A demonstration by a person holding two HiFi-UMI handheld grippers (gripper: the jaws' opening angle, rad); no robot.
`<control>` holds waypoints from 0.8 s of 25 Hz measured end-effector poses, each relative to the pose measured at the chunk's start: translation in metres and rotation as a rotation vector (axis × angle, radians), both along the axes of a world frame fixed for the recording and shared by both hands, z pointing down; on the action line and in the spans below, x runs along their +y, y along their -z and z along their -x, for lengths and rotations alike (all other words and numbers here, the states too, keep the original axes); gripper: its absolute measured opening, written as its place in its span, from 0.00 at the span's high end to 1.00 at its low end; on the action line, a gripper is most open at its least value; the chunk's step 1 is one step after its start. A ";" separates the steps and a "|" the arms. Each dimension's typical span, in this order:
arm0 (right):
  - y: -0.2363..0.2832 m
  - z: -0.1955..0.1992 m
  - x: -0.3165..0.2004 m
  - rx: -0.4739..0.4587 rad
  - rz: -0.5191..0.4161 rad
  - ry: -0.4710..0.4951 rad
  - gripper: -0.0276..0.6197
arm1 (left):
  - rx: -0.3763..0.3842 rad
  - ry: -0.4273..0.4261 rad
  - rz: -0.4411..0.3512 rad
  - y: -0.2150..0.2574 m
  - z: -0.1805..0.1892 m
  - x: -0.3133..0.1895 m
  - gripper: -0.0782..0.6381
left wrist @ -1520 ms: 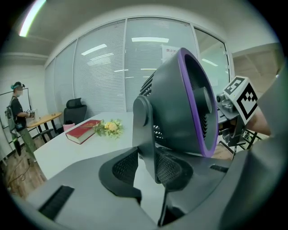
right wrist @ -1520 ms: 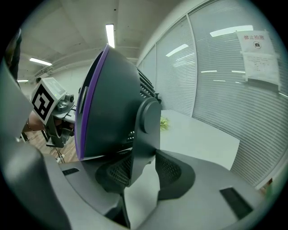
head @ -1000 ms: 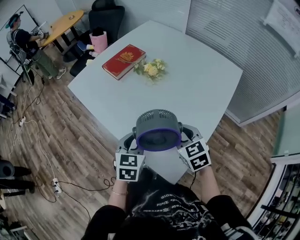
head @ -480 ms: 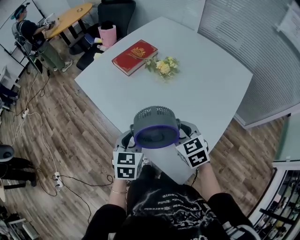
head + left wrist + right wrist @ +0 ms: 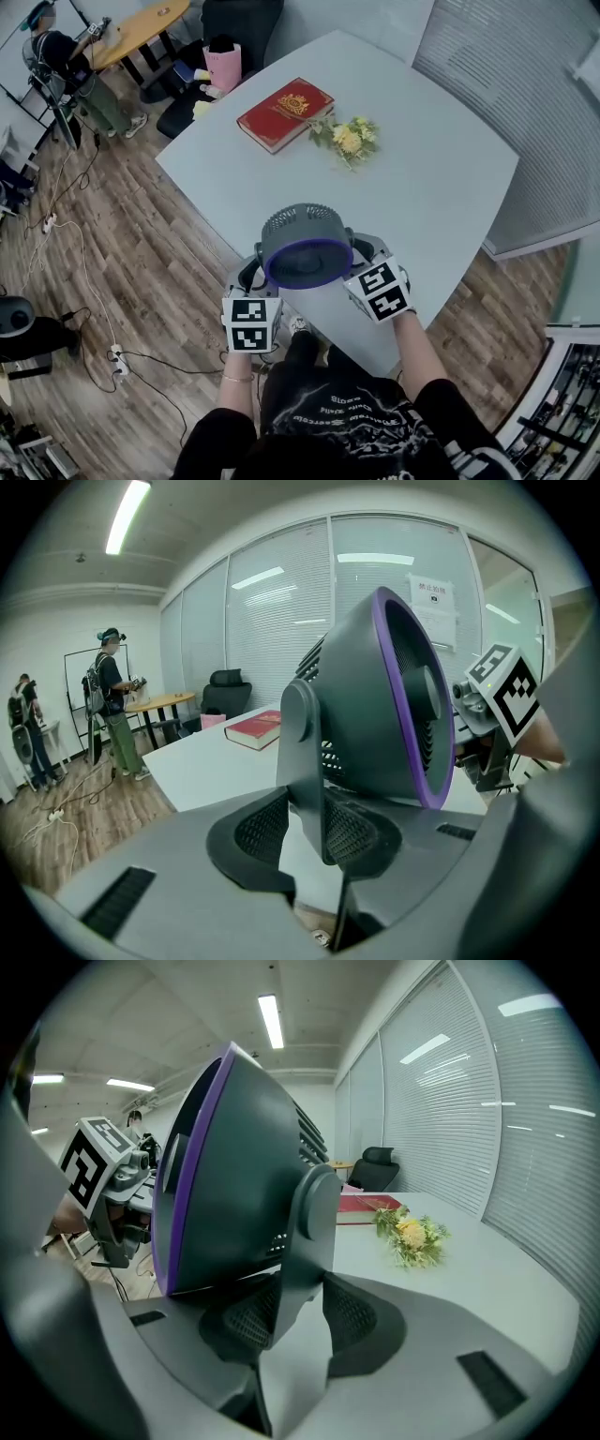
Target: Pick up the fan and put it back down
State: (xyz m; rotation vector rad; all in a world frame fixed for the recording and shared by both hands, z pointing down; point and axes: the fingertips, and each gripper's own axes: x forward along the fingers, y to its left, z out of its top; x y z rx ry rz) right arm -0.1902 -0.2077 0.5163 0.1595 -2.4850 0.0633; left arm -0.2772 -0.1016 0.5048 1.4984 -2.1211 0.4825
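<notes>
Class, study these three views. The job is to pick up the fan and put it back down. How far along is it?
Done: the dark grey round fan with a purple rim looks lifted off the pale grey table. In hand: the left tool and right tool each clamp one side arm of its stand, holding it over the table's near corner. Left: lowering it onto the tabletop and letting go.

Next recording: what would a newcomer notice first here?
A grey fan with a purple rim, clamped on either side by the left tongs and the right tongs, hangs over the near corner of the white table. Farther back on it lie a red book and a yellow flower sprig, side by side.
</notes>
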 end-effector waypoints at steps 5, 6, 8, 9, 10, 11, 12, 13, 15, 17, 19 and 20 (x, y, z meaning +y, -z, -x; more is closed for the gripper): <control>-0.014 0.033 -0.006 0.019 0.023 0.010 0.74 | 0.010 -0.006 0.030 -0.014 0.032 -0.006 0.75; -0.015 0.040 -0.007 0.020 0.028 0.012 0.74 | 0.016 0.003 0.027 -0.015 0.038 -0.006 0.75; -0.017 0.054 -0.010 0.017 0.033 0.019 0.74 | 0.027 0.021 0.025 -0.019 0.051 -0.007 0.75; -0.018 0.060 -0.011 0.014 0.036 0.022 0.74 | 0.030 0.028 0.028 -0.022 0.057 -0.009 0.75; -0.021 0.067 -0.013 0.012 0.039 0.024 0.75 | 0.031 0.033 0.032 -0.026 0.063 -0.010 0.75; -0.024 0.073 -0.015 0.011 0.042 0.025 0.75 | 0.033 0.038 0.035 -0.029 0.070 -0.012 0.75; -0.027 0.080 -0.018 0.010 0.046 0.026 0.75 | 0.036 0.043 0.037 -0.032 0.076 -0.014 0.75; -0.031 0.086 -0.020 0.008 0.051 0.025 0.75 | 0.038 0.047 0.038 -0.035 0.083 -0.016 0.75; -0.038 0.099 -0.024 0.004 0.060 0.022 0.75 | 0.043 0.052 0.038 -0.041 0.096 -0.020 0.75; -0.046 0.109 -0.026 0.004 0.070 0.018 0.75 | 0.051 0.052 0.036 -0.048 0.107 -0.024 0.75; -0.054 0.118 -0.029 0.005 0.080 0.013 0.75 | 0.045 0.047 0.047 -0.057 0.116 -0.027 0.75; -0.059 0.122 -0.031 0.006 0.085 0.011 0.75 | 0.037 0.044 0.060 -0.062 0.121 -0.029 0.75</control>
